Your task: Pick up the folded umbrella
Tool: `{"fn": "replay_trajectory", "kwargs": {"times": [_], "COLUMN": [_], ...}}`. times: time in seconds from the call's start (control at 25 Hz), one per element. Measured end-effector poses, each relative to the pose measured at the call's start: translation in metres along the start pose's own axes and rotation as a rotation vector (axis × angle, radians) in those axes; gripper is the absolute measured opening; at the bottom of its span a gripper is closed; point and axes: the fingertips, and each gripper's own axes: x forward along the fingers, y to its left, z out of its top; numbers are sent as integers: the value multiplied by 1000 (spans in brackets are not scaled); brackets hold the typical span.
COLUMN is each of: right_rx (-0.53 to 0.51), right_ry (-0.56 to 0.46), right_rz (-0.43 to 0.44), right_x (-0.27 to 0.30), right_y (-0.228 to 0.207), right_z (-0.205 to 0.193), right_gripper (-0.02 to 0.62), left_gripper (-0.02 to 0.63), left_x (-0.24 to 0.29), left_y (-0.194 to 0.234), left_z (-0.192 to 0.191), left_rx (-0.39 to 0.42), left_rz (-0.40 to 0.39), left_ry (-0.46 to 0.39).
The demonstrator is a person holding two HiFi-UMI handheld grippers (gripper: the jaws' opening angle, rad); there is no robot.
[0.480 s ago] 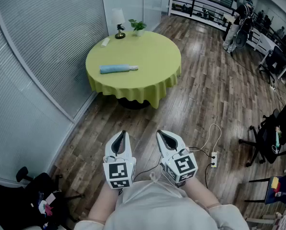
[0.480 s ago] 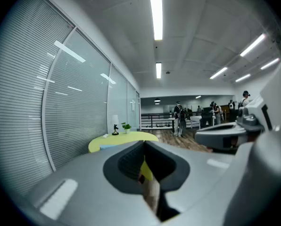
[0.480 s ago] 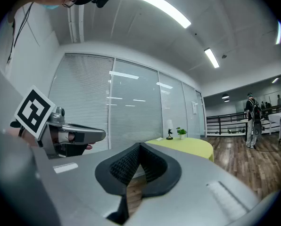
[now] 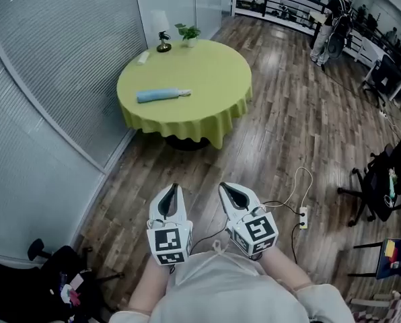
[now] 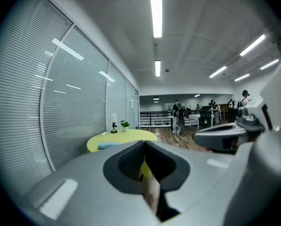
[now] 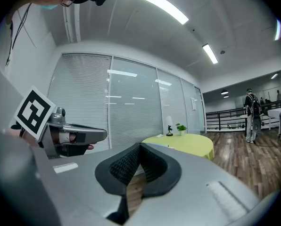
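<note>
The folded umbrella (image 4: pixel 161 95) lies on the round yellow surface (image 4: pixel 210 79), well ahead across the floor (image 4: pixel 288 133), so the left hand-held gripper (image 4: pixel 171 188) and the right hand-held gripper (image 4: pixel 223 188) wait close to the body, jaws pressed together and empty (too far to grab yet).

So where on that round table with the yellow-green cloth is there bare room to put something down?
The yellow-green round table is bare across its right half, past the handle of the light blue folded umbrella, and along its near edge. The far-left rim is crowded: small potted plant, dark figurine, flat white item.
</note>
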Motion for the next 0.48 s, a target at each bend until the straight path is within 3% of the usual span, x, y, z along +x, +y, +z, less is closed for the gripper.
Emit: {"fn": "replay_trajectory", "kwargs": {"times": [0.48], "right_rx": [-24], "right_ry": [64], "right_rz": [51], "right_x": [35], "right_y": [6], "right_z": [-23], "right_gripper": [0], "left_gripper": [6], "left_x": [31], "left_y": [15], "left_z": [-20], "left_rx": [-20], "left_rz": [-20], "left_ry": [56]}}
